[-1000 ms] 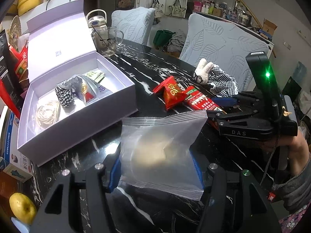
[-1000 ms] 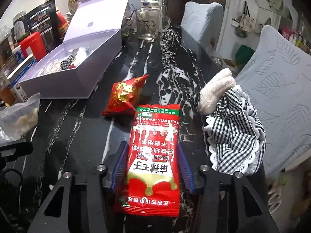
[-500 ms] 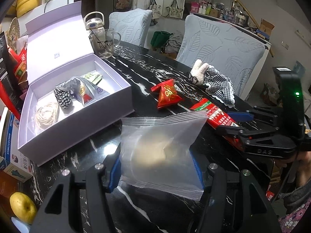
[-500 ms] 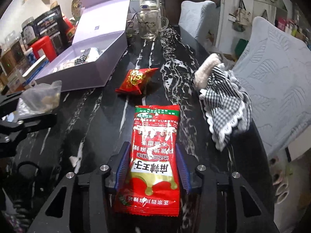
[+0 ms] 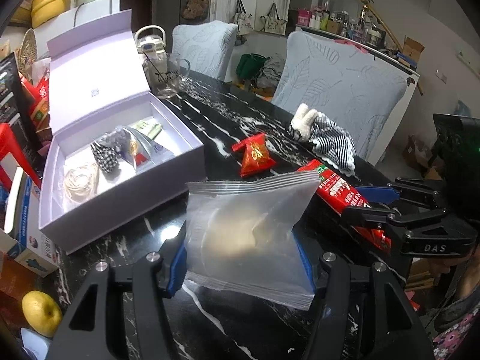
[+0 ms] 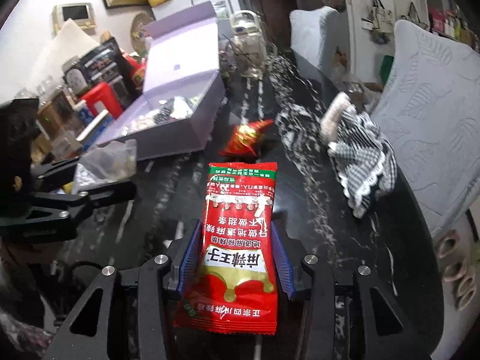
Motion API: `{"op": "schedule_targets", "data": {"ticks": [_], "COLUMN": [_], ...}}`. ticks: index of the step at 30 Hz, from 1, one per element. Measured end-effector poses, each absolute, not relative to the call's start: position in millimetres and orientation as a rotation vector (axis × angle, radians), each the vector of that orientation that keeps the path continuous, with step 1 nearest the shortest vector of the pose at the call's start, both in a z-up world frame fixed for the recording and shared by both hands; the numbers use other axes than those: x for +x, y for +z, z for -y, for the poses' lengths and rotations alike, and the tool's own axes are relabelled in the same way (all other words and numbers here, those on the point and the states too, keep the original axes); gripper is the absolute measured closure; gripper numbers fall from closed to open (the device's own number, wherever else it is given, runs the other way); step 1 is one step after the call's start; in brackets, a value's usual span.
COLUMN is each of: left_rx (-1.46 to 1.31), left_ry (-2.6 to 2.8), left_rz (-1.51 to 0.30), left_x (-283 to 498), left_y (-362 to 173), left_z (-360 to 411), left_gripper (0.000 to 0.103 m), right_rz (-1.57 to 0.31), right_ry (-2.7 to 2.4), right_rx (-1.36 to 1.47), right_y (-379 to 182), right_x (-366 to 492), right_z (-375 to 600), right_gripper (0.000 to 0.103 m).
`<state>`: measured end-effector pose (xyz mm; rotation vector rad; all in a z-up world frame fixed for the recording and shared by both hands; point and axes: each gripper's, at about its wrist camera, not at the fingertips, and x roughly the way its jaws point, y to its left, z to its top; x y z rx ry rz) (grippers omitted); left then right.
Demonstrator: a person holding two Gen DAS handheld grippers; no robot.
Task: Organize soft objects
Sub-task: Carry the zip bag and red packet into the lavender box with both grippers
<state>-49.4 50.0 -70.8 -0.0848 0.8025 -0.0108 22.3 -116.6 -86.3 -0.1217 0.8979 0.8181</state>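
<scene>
My left gripper (image 5: 240, 258) is shut on a clear zip bag (image 5: 249, 234) with something pale inside, held above the black marble table (image 5: 228, 120). My right gripper (image 6: 237, 258) is shut on a long red snack packet (image 6: 237, 240), lifted off the table; it also shows in the left wrist view (image 5: 339, 192). An open lilac box (image 5: 126, 198) sits to the left, holding several soft items. A small red packet (image 5: 255, 156) and a plush rabbit in a checked dress (image 5: 324, 141) lie on the table beyond.
A glass mug and jug (image 5: 165, 75) stand behind the box. Cartons and a red stool (image 5: 12, 150) crowd the table's left side. A yellow apple (image 5: 42, 312) lies at the near left. Two padded chairs (image 5: 339, 81) stand at the far edge.
My right gripper has risen and drawn back with the red snack packet, lifting it off the table. My left gripper keeps the zip bag and has hardly moved.
</scene>
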Motion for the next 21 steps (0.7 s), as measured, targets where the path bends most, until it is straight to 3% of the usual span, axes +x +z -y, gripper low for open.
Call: {"op": "schedule_targets", "data": {"ticks": [21], "left_rx": [-0.063], "left_ry": [0.156], "left_rz": [-0.565], "left_x": [-55], "left_y": [14], "left_z": [-91], "left_gripper": [0.044], "right_rz": [-0.63], "right_ry": [1.033], "right_rx": [-0.113], "right_y": [13], "right_x": [22], "right_z": [65], "right_gripper": [0.058]}}
